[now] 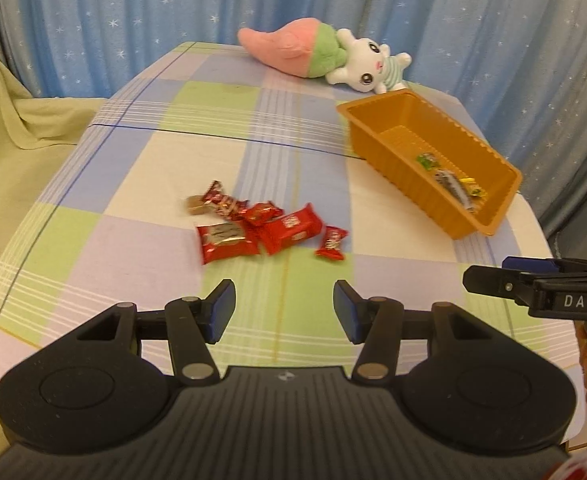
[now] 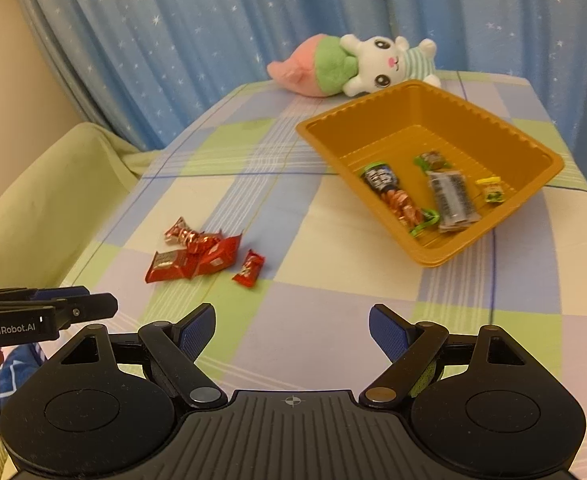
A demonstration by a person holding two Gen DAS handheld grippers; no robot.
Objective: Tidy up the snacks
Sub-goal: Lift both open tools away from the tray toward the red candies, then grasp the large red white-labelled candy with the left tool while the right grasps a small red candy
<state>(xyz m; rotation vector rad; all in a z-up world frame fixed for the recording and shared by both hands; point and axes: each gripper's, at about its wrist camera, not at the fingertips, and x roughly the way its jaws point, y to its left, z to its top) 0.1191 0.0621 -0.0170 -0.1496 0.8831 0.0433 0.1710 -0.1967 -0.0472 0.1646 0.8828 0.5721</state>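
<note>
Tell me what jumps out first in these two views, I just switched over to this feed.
A heap of red snack packets lies loose mid-table on the checked cloth, one small red packet a little apart on its right. To the right stands an orange tray with a few wrapped snacks already inside. Behind it, by the blue starred curtain, lies a plush rabbit.

Both wrist views look forward and steeply down from above the near edge of the checked pastel tablecloth (image 1: 141, 168), toward the far edge. The left sits left of the right. Both share the orange plastic tray (image 2: 529, 148) and red snack wrappers (image 1: 253, 228).
</note>
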